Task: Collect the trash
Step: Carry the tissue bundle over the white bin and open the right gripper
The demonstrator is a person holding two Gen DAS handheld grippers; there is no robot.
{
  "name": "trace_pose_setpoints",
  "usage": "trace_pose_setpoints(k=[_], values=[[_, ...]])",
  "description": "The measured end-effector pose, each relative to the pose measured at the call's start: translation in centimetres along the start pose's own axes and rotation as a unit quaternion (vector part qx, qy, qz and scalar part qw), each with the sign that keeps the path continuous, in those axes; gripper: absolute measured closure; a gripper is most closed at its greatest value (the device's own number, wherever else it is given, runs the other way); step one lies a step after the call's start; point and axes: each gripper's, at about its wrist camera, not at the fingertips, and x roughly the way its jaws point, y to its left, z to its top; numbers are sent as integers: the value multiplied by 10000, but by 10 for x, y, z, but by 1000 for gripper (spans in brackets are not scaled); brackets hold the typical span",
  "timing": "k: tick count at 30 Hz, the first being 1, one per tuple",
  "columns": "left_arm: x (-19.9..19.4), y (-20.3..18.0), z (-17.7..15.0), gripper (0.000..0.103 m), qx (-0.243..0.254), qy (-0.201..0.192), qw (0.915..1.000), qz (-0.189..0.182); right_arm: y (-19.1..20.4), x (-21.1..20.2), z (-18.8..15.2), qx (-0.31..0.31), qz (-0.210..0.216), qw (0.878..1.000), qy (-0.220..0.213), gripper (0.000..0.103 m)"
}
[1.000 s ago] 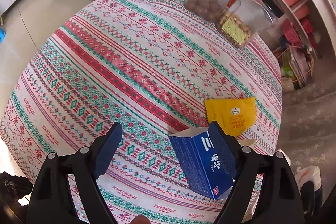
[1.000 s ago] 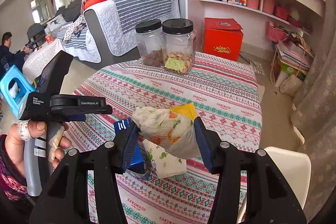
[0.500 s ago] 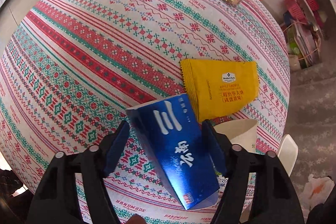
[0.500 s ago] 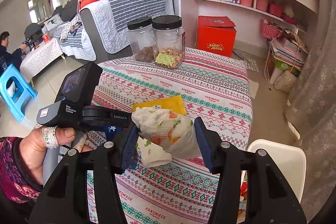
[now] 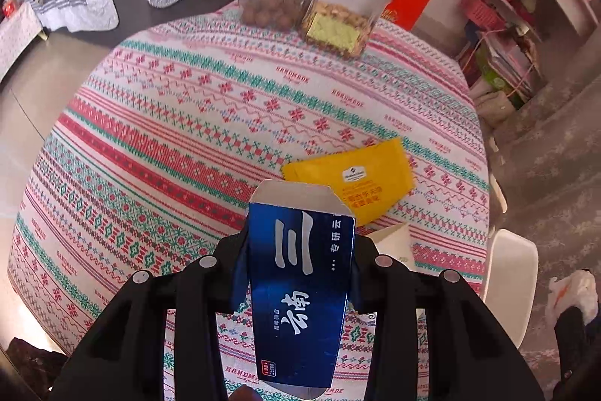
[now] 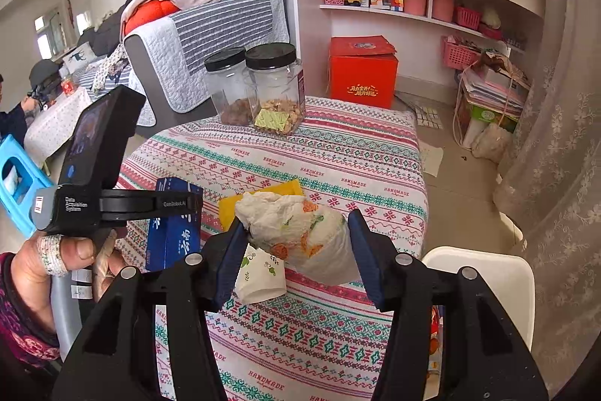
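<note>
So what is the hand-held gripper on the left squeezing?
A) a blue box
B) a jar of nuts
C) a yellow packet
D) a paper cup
A: in the left wrist view the left hand-held gripper, whose jaws have just been closing, presses on both sides of the blue box, while the yellow packet lies flat on the tablecloth beyond it.

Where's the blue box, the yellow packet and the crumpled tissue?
blue box (image 5: 300, 292), left wrist view, front face.
yellow packet (image 5: 360, 181), left wrist view, its middle.
crumpled tissue (image 6: 300, 232), right wrist view, its middle.
</note>
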Motion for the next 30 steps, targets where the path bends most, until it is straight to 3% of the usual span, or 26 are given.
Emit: trace_pose_setpoints(k=[11,19,30], values=[[-66,-48,17,63,397,-990,9928,-549,-38,-24,3,523,-463,9972,-277,52],[-80,-84,7,63,695,-1106,9879,-837,-71,-41,-3,869,-950,9906,-463,52],[-75,-135,-10,63,1082,-1015,9831,-1072,-127,-57,-27,1494,-1764,9719,-435,52]])
